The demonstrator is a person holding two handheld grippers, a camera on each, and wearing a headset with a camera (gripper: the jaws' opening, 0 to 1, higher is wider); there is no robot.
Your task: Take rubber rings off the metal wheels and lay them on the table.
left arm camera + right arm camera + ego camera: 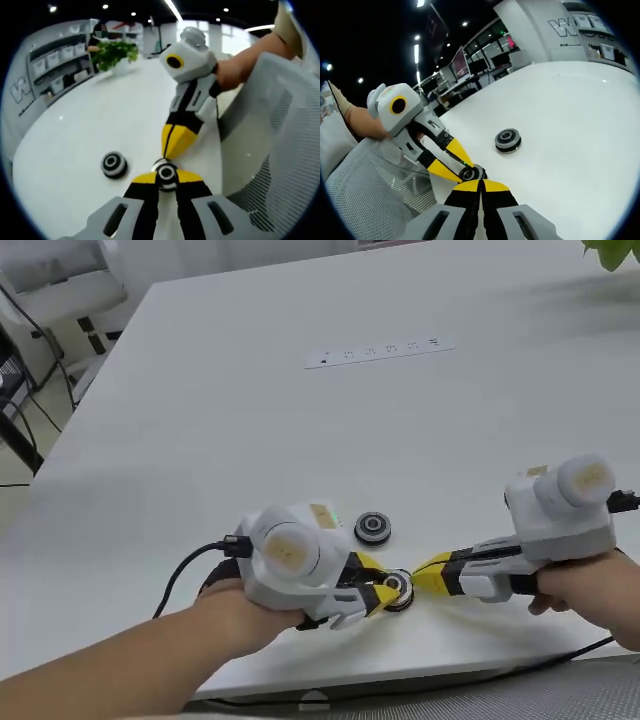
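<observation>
At the table's [250, 420] near edge | left gripper [167, 176] jaws clamp wheel [166, 171] | right gripper [480, 184] jaws pressed together, tips touching it

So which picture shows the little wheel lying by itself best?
The right gripper view: the lone wheel is sharp, showing hub and dark ring. The left gripper view shows that wheel blurrier; the head view shows it small.

Bright, even overhead light; fisheye-warped edges
</observation>
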